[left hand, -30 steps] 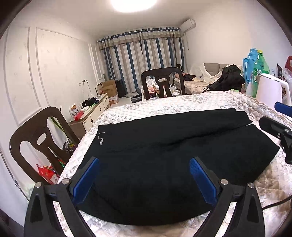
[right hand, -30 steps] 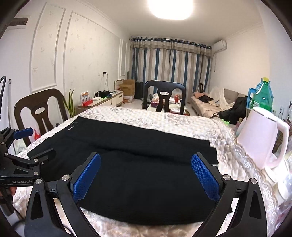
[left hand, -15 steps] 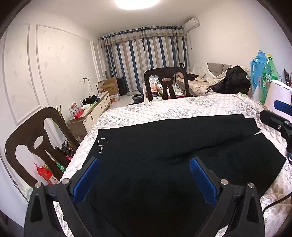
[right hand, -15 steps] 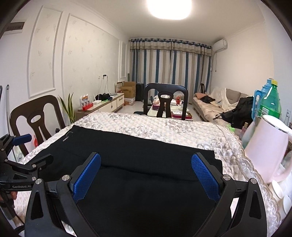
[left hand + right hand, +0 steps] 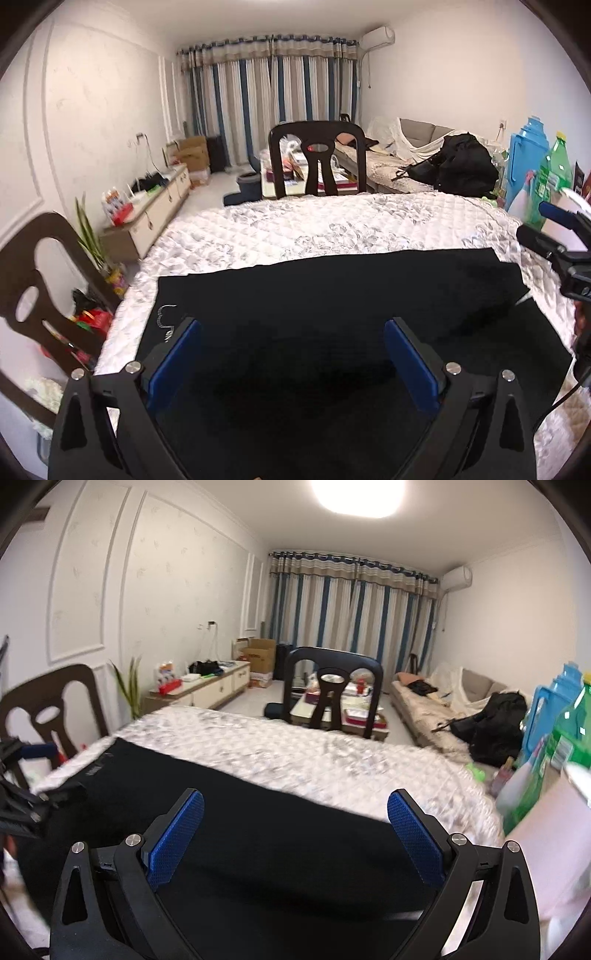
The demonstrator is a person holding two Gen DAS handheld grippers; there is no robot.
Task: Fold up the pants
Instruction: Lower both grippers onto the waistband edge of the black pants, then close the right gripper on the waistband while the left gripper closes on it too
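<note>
Both jaws stood wide and empty over the black pants (image 5: 332,295) near the table's (image 5: 332,225) near edge; each gripper, left (image 5: 291,354) and right (image 5: 295,827), should pinch one layer squarely.

The pants (image 5: 332,314) lie on the quilt (image 5: 332,225) before me, under both my grippers, left gripper (image 5: 291,354) beside right gripper (image 5: 295,827), with a chair (image 5: 317,162) behind the table, another chair (image 5: 40,288) at left, and bottles (image 5: 543,173) at right.
</note>
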